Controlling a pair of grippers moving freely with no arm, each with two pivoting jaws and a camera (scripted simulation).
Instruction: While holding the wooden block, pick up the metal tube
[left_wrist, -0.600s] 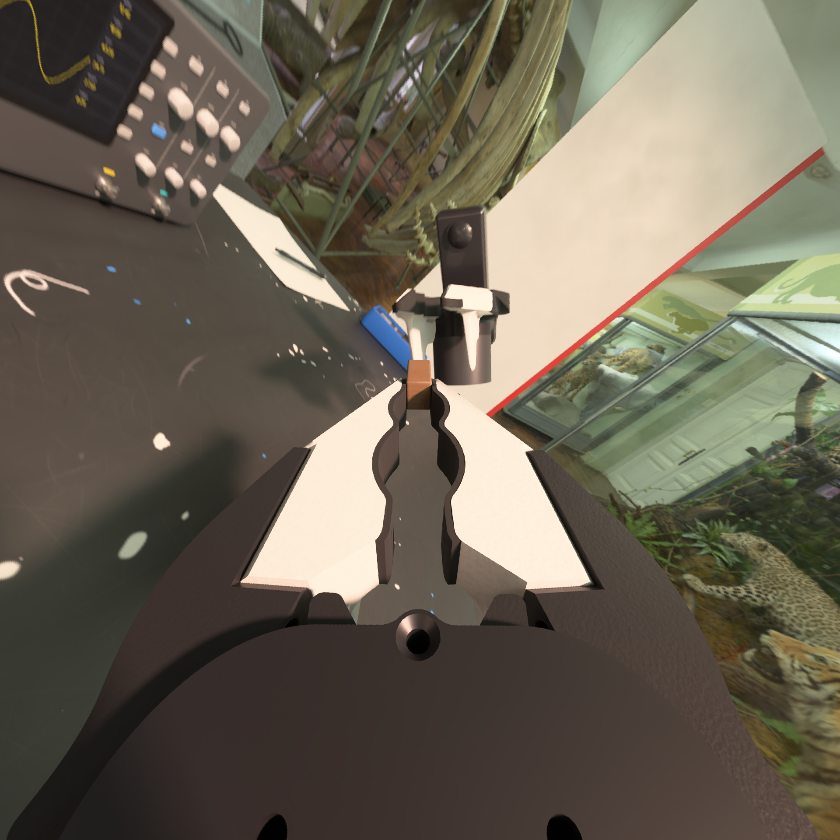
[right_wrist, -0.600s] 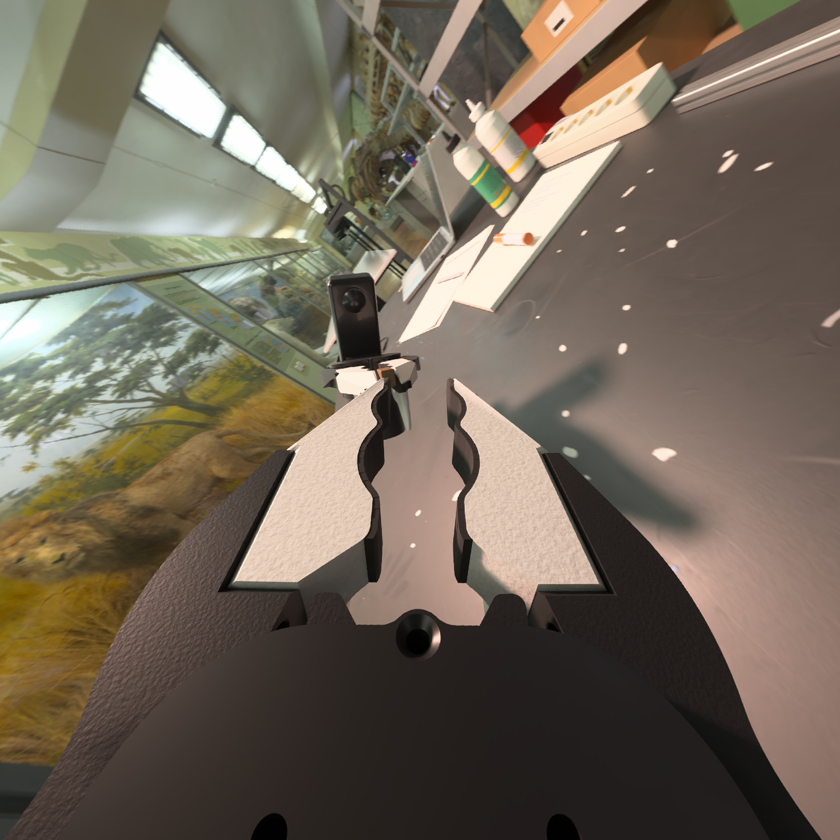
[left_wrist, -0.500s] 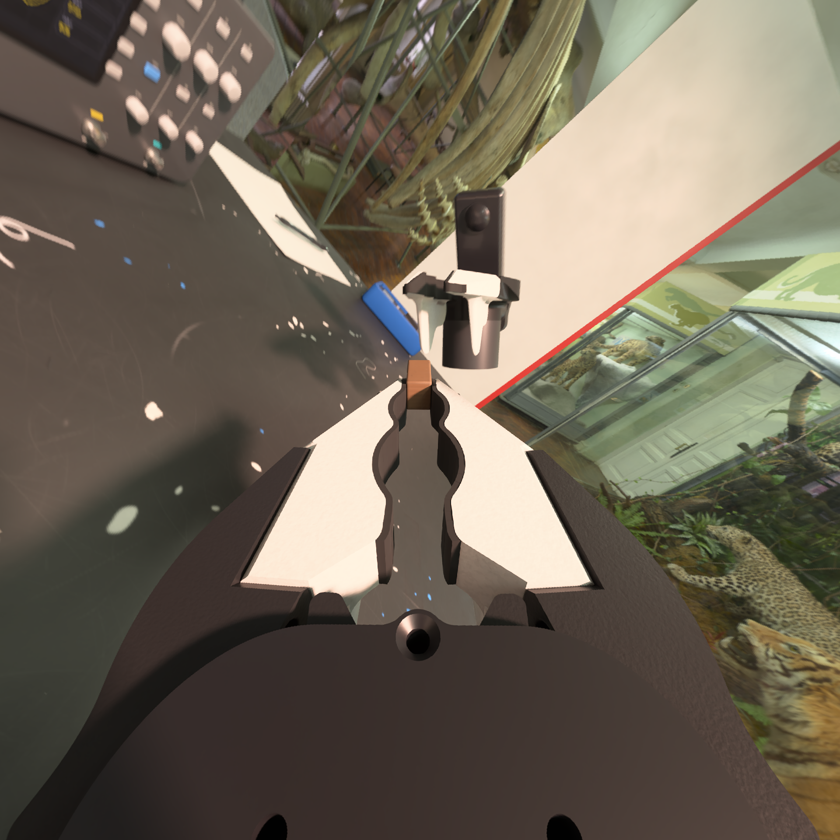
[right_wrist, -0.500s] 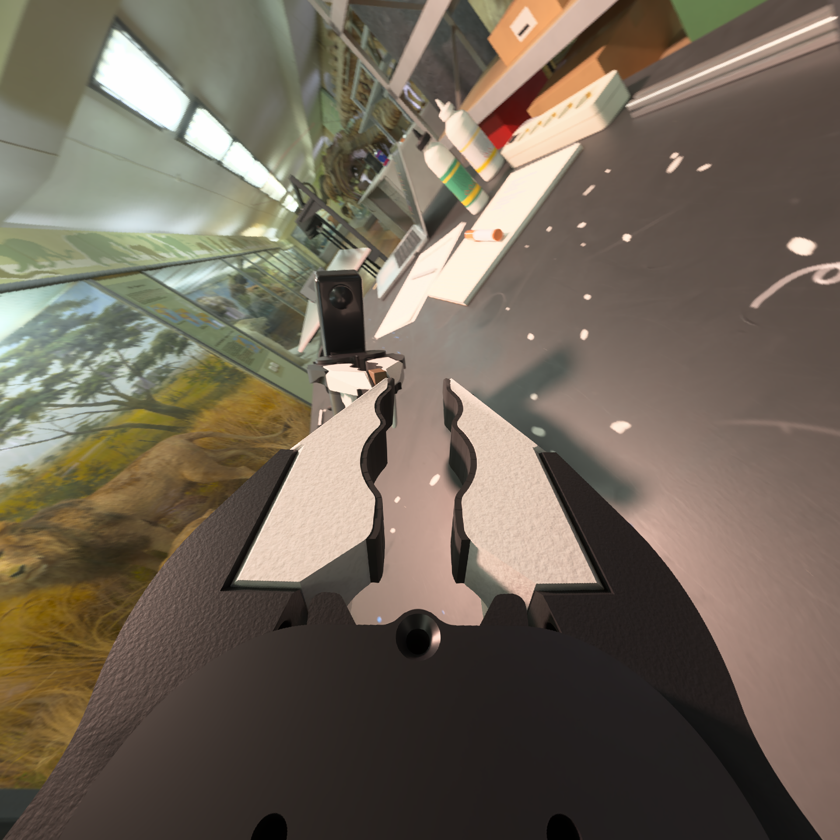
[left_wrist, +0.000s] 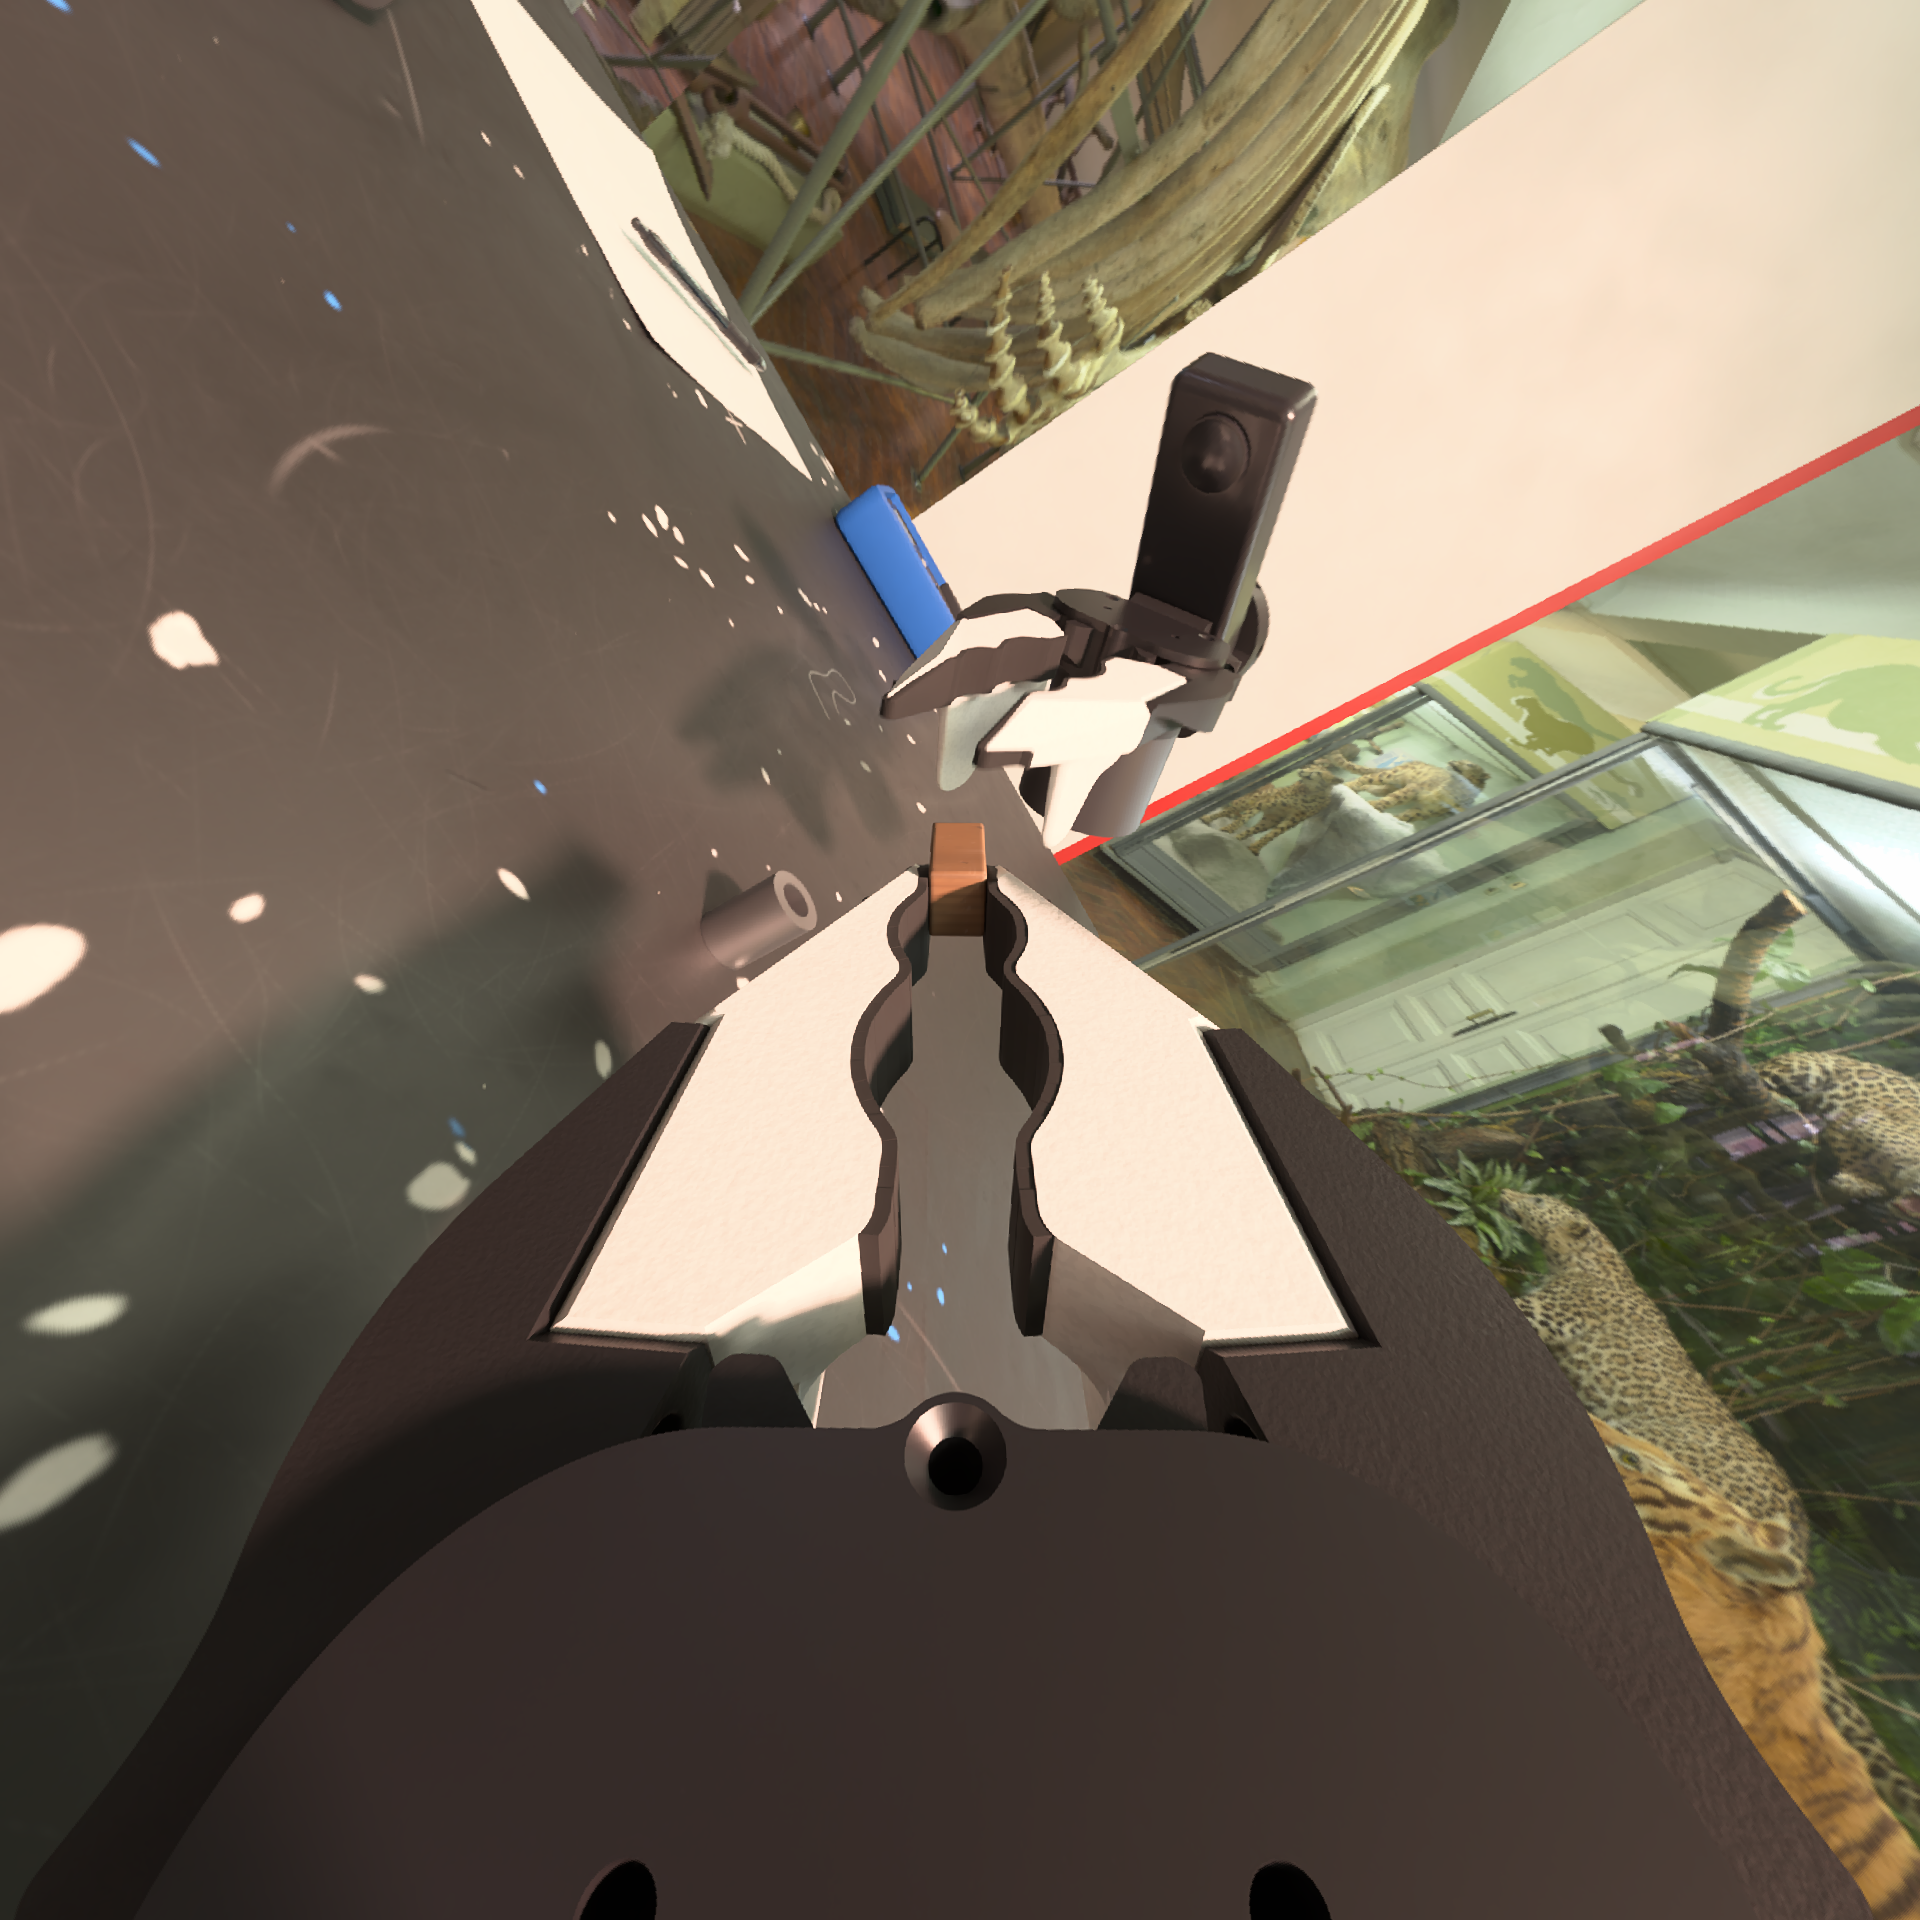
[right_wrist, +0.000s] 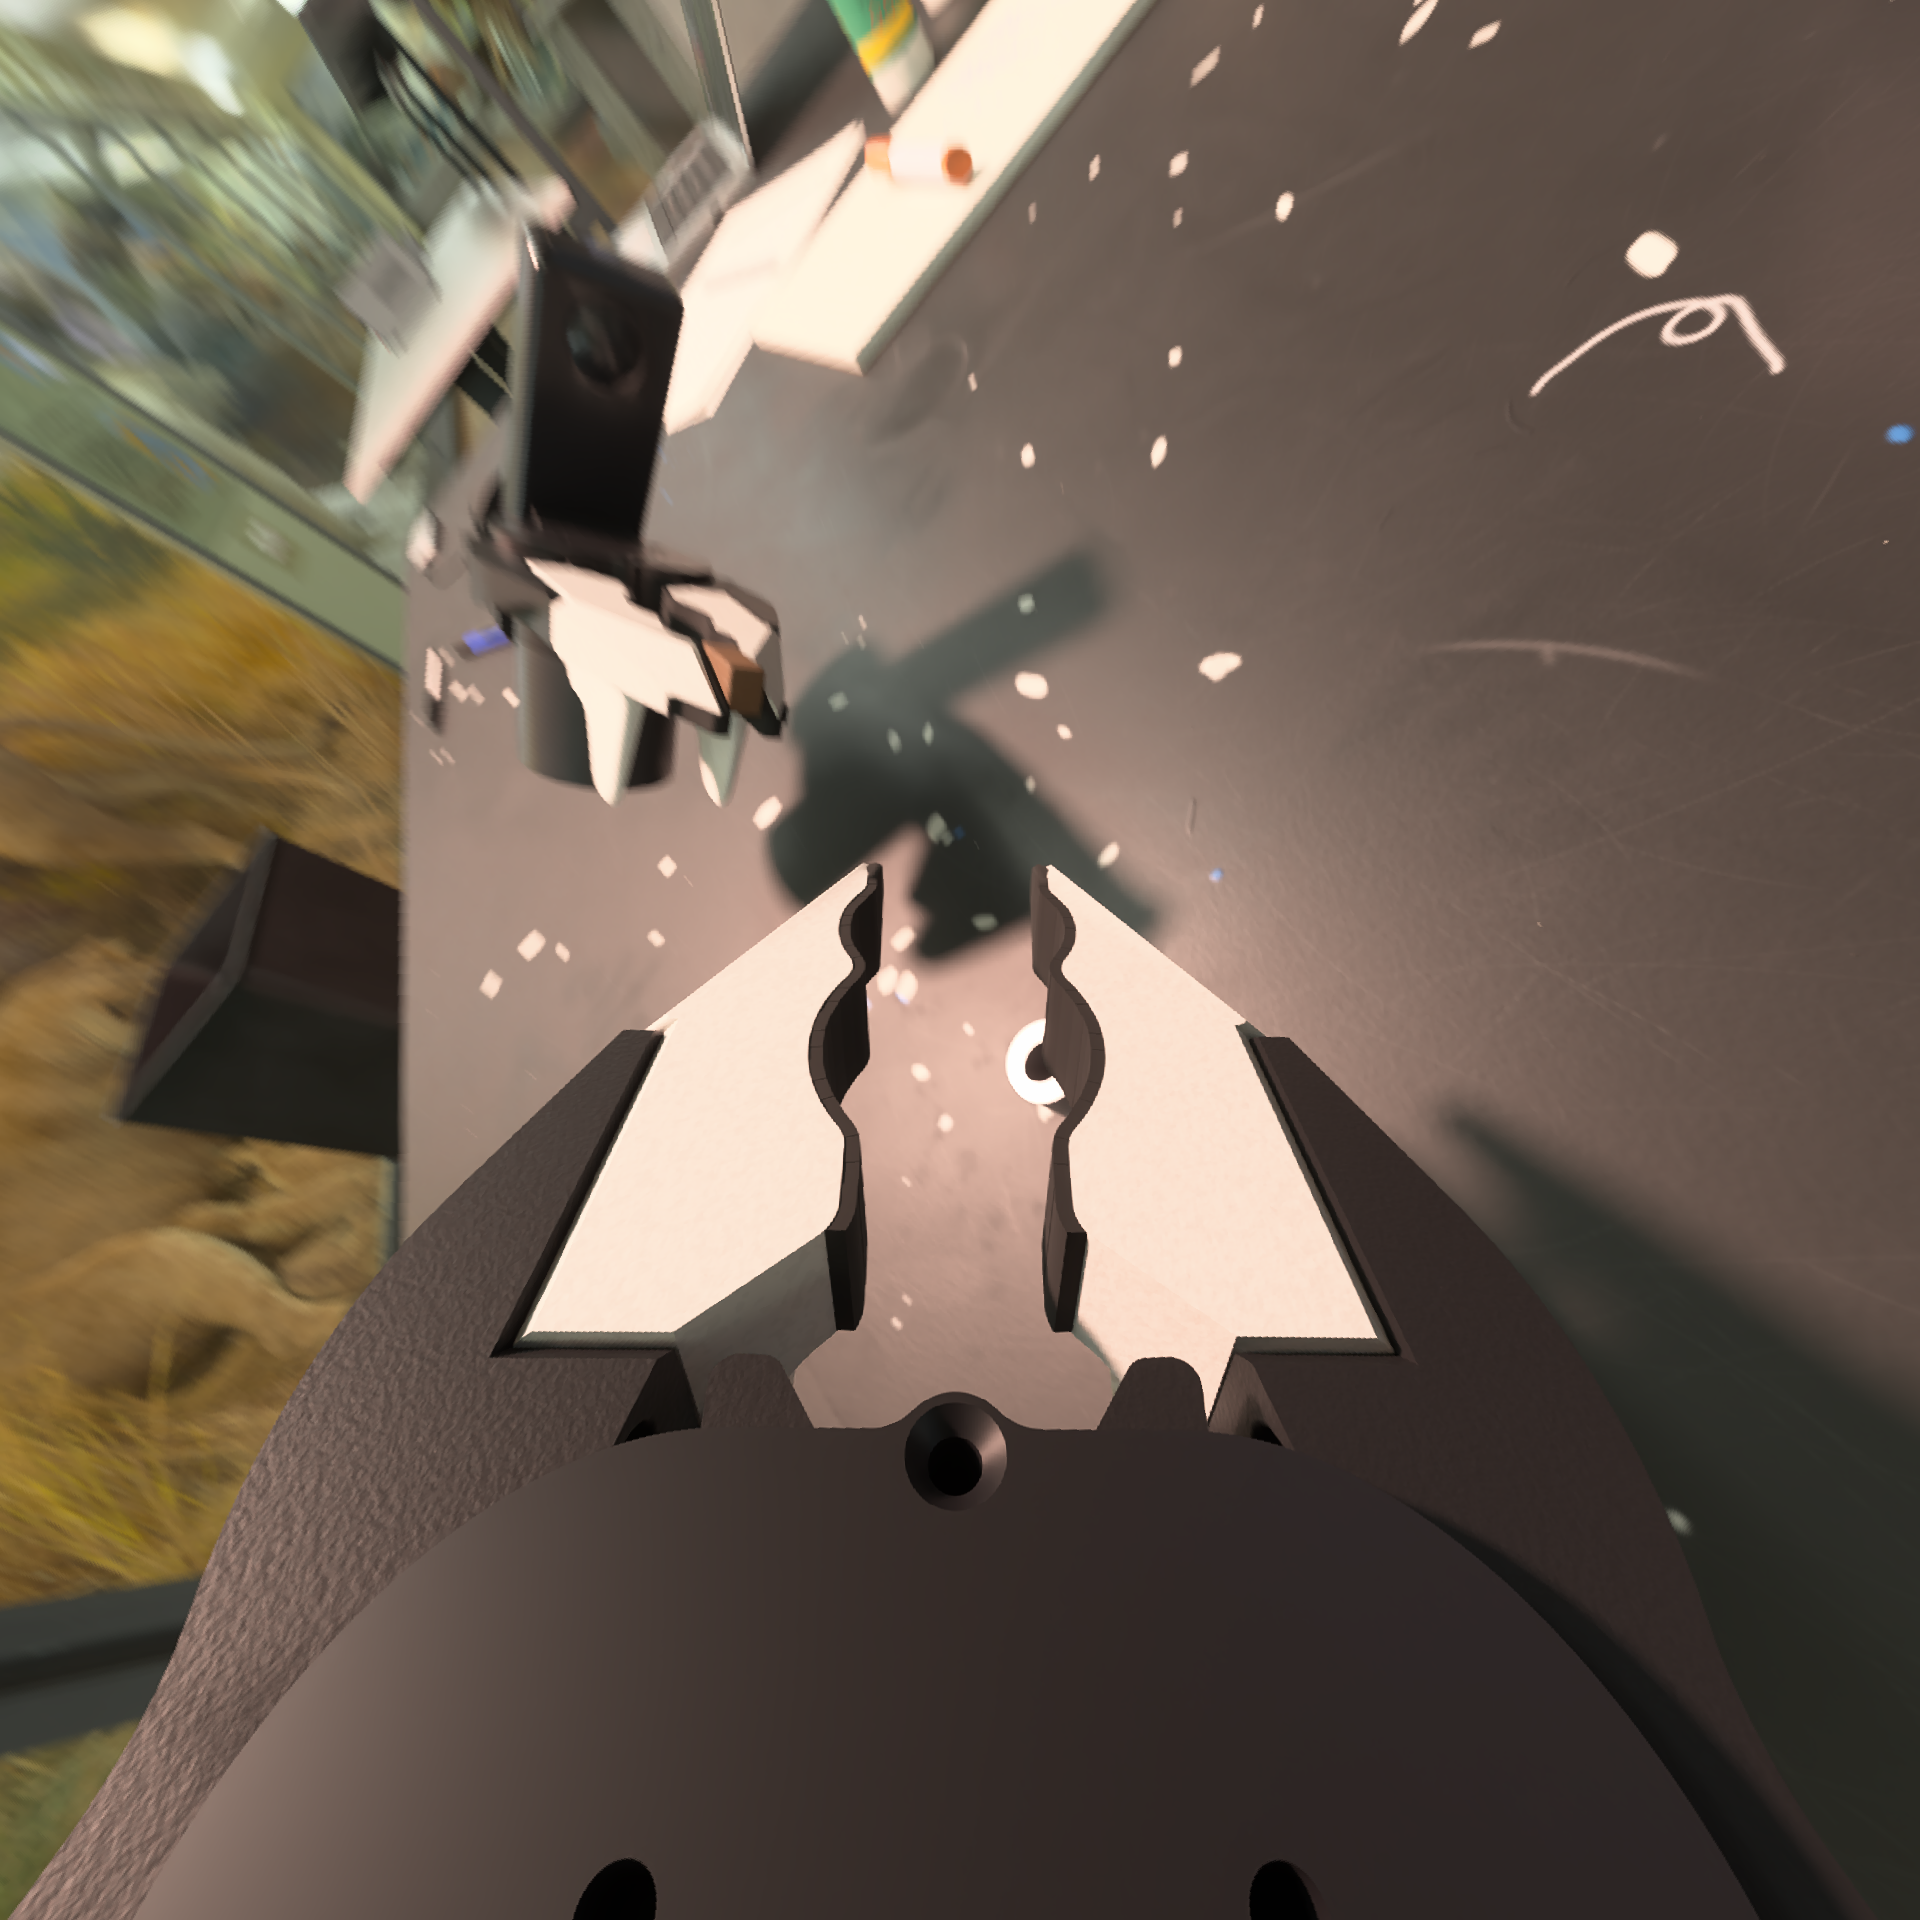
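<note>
My left gripper (left_wrist: 957, 868) is shut on a small wooden block (left_wrist: 957, 881) held at its fingertips, above the dark table (left_wrist: 312, 727). The grey metal tube (left_wrist: 758, 920) lies on the table just left of my left fingers. In the right wrist view my right gripper (right_wrist: 958, 883) is open and empty, tilted down over the table. The tube's ring-shaped end (right_wrist: 1029, 1062) shows between its fingers, partly hidden by the right finger. The left gripper (right_wrist: 753, 686) with the block (right_wrist: 740, 673) hovers ahead to the left. The right gripper (left_wrist: 977, 769) also shows beyond the block.
A blue flat object (left_wrist: 896, 566) and white paper (left_wrist: 623, 208) lie near the table's far edge. A white pad (right_wrist: 935, 208) with a small white-and-orange cylinder (right_wrist: 920, 158) lies ahead. The table edge (right_wrist: 403, 935) runs along the left, with a dark box (right_wrist: 270, 997) beyond it.
Both views have pitched down towards the table. The right gripper has tipped down over the tube, which now shows in both views. The left gripper still holds the block.
</note>
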